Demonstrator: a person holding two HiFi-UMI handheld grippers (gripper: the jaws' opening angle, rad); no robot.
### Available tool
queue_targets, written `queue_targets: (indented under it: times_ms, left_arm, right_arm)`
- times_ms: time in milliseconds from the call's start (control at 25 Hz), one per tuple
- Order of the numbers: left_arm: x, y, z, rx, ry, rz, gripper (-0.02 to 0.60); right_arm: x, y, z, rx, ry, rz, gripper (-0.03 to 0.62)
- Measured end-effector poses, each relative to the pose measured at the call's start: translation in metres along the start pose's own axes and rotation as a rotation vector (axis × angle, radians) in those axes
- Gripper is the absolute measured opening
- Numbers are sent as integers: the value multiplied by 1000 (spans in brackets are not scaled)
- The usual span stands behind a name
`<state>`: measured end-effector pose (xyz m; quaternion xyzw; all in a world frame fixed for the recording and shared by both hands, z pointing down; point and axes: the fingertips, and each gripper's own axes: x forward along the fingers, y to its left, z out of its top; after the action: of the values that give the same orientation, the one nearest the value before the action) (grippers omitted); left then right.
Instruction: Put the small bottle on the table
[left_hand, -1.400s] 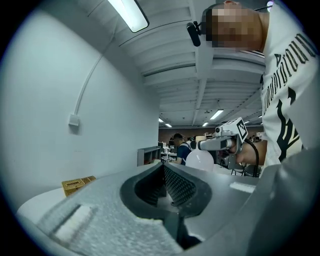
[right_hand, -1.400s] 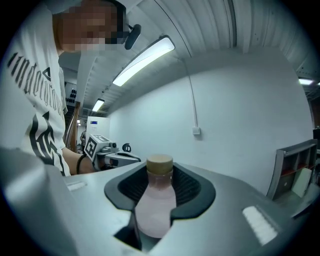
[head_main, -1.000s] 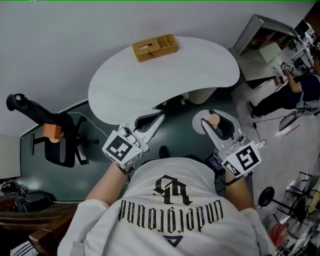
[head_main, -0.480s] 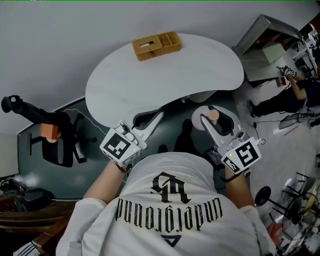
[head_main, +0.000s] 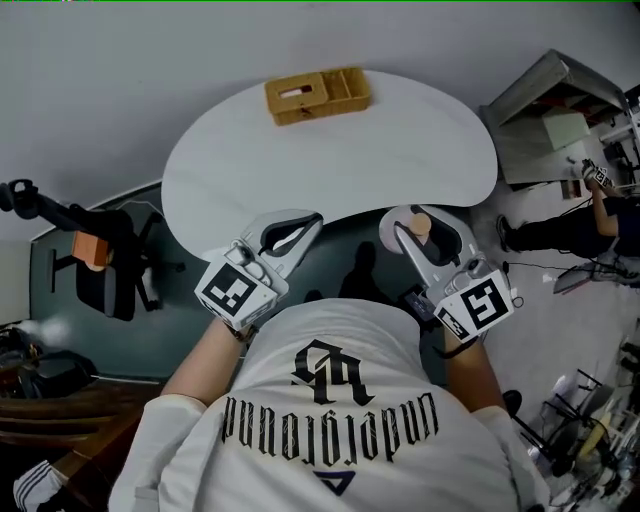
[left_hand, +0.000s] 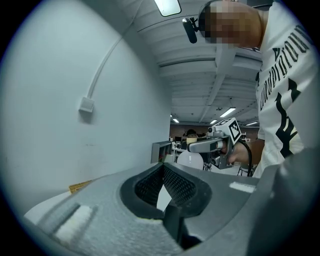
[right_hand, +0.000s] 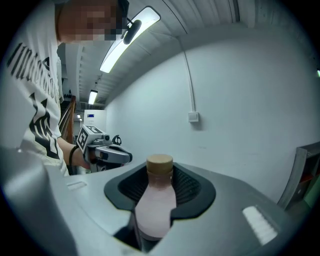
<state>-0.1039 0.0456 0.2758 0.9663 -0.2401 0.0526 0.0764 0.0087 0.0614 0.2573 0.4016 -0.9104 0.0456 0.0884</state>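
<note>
A small bottle (right_hand: 156, 202) with a pale body and a tan cap (head_main: 421, 227) stands upright between the curved jaws of my right gripper (head_main: 408, 222), which is shut on it. In the head view that gripper hangs over the floor just short of the white table's (head_main: 400, 140) near edge. My left gripper (head_main: 308, 222) is level with it to the left, its tips together and nothing inside. From the left gripper view I see the right gripper (left_hand: 212, 145) and the bottle (left_hand: 192, 159) across from me.
A wooden box (head_main: 317, 95) sits at the table's far edge by the wall. An office chair (head_main: 105, 265) stands on the floor at left. At right are a desk (head_main: 560, 110) and a seated person (head_main: 600, 195).
Both grippers and the person's body have come nearer the table's near edge. The bottle stays gripped in the right gripper.
</note>
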Motion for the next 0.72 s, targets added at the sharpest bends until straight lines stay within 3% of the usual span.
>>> queue_targets:
  times_ms: [720]
  left_arm:
    - [134, 83, -29, -92, 77, 177, 8]
  right_arm:
    - [71, -157, -61, -2, 108, 187, 137]
